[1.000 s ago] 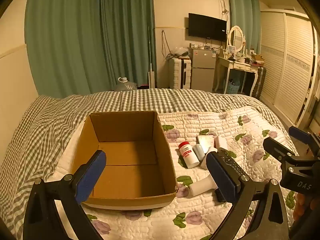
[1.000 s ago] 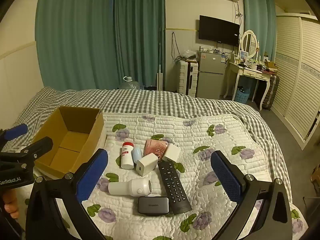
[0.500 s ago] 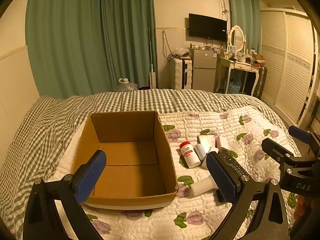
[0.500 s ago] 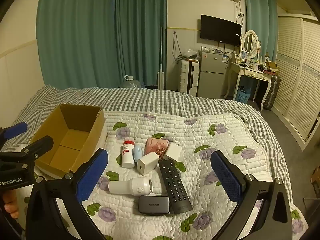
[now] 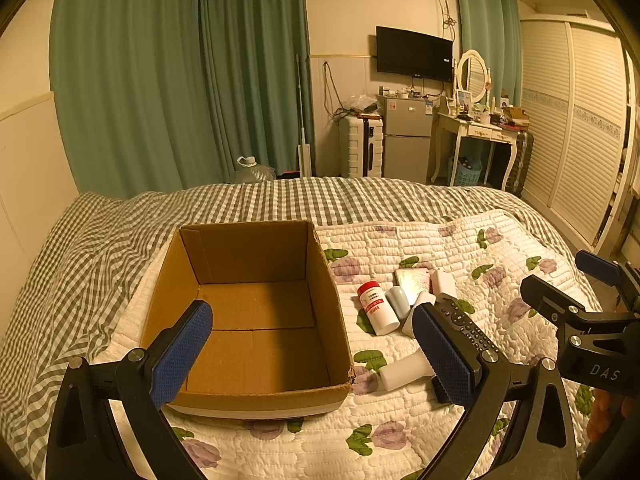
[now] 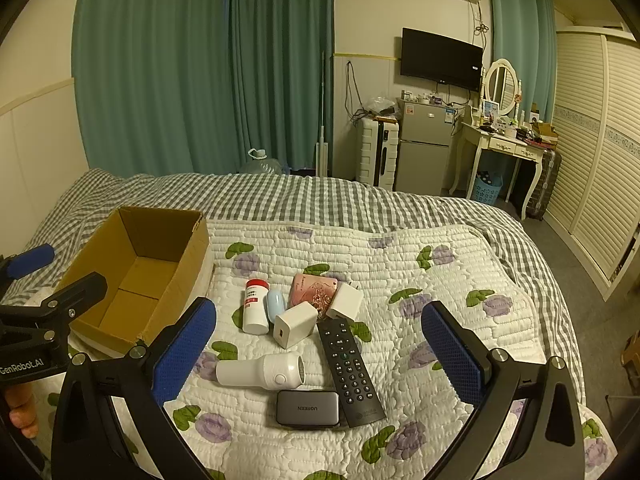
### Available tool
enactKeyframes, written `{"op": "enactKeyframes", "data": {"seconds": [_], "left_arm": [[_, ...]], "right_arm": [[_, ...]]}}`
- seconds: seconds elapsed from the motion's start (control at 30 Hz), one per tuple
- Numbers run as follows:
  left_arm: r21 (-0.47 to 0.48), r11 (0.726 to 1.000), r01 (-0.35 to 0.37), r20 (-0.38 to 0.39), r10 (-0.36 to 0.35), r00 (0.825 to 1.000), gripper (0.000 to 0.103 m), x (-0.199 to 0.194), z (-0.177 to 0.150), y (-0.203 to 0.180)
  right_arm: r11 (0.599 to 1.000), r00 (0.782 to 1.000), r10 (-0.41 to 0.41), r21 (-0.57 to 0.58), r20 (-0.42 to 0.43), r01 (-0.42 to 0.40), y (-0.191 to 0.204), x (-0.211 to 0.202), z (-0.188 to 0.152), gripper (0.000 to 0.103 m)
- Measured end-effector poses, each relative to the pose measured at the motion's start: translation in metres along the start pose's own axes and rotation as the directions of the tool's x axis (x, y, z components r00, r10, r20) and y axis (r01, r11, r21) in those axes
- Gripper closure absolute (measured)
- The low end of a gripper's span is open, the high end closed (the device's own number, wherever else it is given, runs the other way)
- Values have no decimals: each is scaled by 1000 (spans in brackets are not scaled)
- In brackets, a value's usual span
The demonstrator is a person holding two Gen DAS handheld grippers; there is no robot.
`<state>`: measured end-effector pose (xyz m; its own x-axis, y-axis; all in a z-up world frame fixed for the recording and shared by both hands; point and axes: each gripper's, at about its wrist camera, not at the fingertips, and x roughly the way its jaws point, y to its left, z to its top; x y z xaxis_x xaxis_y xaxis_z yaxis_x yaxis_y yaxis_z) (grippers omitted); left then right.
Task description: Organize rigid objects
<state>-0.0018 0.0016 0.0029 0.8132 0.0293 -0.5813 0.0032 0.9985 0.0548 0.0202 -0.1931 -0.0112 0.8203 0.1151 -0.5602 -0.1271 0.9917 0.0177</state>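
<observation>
An open, empty cardboard box (image 5: pixel 248 312) (image 6: pixel 136 276) sits on the quilted bed at left. To its right lies a cluster: a white bottle with a red cap (image 6: pixel 255 306), a pale blue case (image 6: pixel 275 304), a pink phone (image 6: pixel 314 290), two white chargers (image 6: pixel 295 324) (image 6: pixel 345 301), a black remote (image 6: pixel 349 360), a white cylindrical device (image 6: pixel 260 370) and a grey power bank (image 6: pixel 307 408). My left gripper (image 5: pixel 316 354) hangs open over the box's near edge. My right gripper (image 6: pixel 320 354) hovers open above the cluster, holding nothing.
The floral quilt (image 6: pixel 440 280) covers a grey checked bedspread (image 6: pixel 280 196). Green curtains, a water jug (image 6: pixel 262 164), a suitcase (image 6: pixel 378 156), a small fridge (image 6: pixel 426 148) and a dressing table (image 6: pixel 504 148) stand beyond the bed's far edge. Wardrobe doors line the right wall.
Both views have drifted only slightly; the objects sit a touch lower in frame. Nothing on the bed has moved, and both grippers stay open.
</observation>
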Motion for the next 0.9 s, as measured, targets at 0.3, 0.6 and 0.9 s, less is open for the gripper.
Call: {"op": "enactKeyframes", "data": {"seconds": [0.3,0.6,0.9], "left_arm": [[0,1000,-5,-3,5,1000,1,5,-5,-1],[1,1000,-4,-2,4,1000,1,5,-5,-1],[1,1000,-4,-3,4,1000,1,5,-5,-1]], "right_arm": [[1000,1000,2,0,-3,-2,1,2,-1,0],[1000,1000,4,-1,-7,-4,-1,4,-3,0],[1000,1000,5,-2,-10,-5,-2,5,-5,0]]}}
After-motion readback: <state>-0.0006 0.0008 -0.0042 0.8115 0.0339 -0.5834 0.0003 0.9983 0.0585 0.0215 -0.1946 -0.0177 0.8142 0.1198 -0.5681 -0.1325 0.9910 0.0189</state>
